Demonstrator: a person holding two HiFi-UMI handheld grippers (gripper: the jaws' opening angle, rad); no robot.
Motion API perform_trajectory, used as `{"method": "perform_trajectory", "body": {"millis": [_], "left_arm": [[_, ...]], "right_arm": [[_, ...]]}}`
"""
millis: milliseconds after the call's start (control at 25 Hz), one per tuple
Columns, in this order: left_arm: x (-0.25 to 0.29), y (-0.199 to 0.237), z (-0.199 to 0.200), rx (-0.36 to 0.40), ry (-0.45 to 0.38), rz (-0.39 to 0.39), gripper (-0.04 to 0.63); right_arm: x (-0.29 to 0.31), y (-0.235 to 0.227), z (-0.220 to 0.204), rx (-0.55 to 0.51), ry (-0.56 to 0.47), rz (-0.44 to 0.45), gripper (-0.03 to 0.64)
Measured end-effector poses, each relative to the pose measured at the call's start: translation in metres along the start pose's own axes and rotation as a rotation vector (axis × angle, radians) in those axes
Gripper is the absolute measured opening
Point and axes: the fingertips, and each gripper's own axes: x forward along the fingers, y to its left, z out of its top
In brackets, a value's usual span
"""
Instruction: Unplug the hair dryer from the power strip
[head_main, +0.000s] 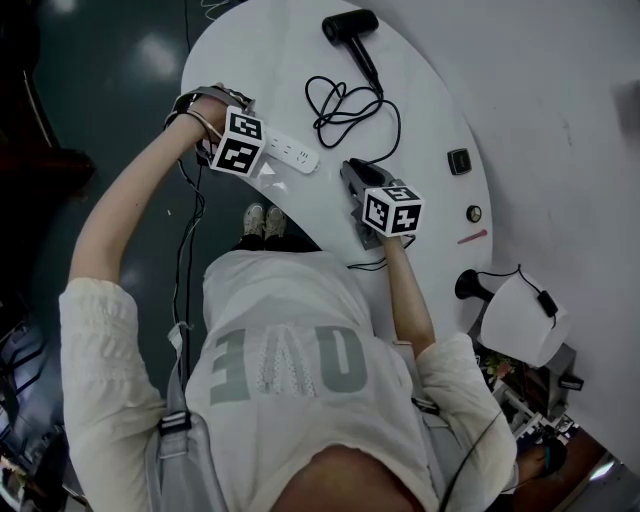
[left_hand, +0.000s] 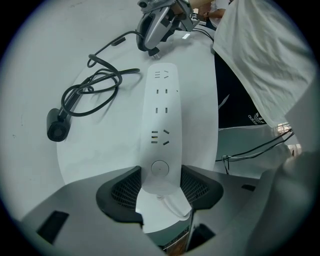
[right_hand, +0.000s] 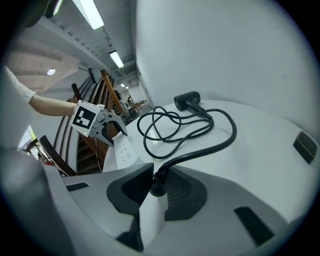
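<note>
Left gripper (left_hand: 159, 189) clamps the power strip (left_hand: 161, 115) steady at the table's (head_main: 270, 70) near edge, right gripper (right_hand: 156, 192) pinches the plug (right_hand: 159, 182) clear of it (every socket empty), hair dryer (head_main: 350, 27) by the far edge.

Indoor work space of the laboratory or workshop kind, as indicated by long strip lights (right_hand: 90, 14) mounted under a high, bare ceiling (right_hand: 60, 35) and by slanted wooden beams (right_hand: 102, 95) seen beyond. A large rounded white table (head_main: 520, 90) is set on a dark glossy floor (head_main: 100, 100) (a flush outlet plate (head_main: 459, 160) is let into its top). A cabled white device (head_main: 525, 325) is crowded against its edge.
</note>
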Motion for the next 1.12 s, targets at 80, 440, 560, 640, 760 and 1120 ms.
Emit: {"method": "perform_trajectory", "body": {"millis": [80,440,560,640,760,1120], "left_arm": [[0.000,0.001,0.001,0.001,0.001,0.001,0.249],[0.000,0.000,-0.001,0.001,0.014,-0.001,0.249],[0.000,0.001,-0.001,0.003,0.016,-0.003,0.249],[0.001,0.001,-0.001,0.003,0.017,-0.003,0.249],[0.001,0.001,-0.001,0.001,0.017,-0.003,0.249],[0.000,0.001,-0.001,0.004,0.013,-0.011,0.250]], "right_arm": [[-0.001,-0.004,-0.003,0.041,0.003,0.001,0.064],[-0.004,-0.005,-0.013,0.071,0.028,0.000,0.153],[-0.006,-0.008,-0.015,0.056,0.034,-0.025,0.194],[-0.007,-0.010,-0.018,0.042,0.045,-0.044,0.217],[-0.009,-0.013,-0.022,0.037,0.061,-0.056,0.232],[-0.026,-0.015,-0.007,0.086,0.008,-0.058,0.233]]}}
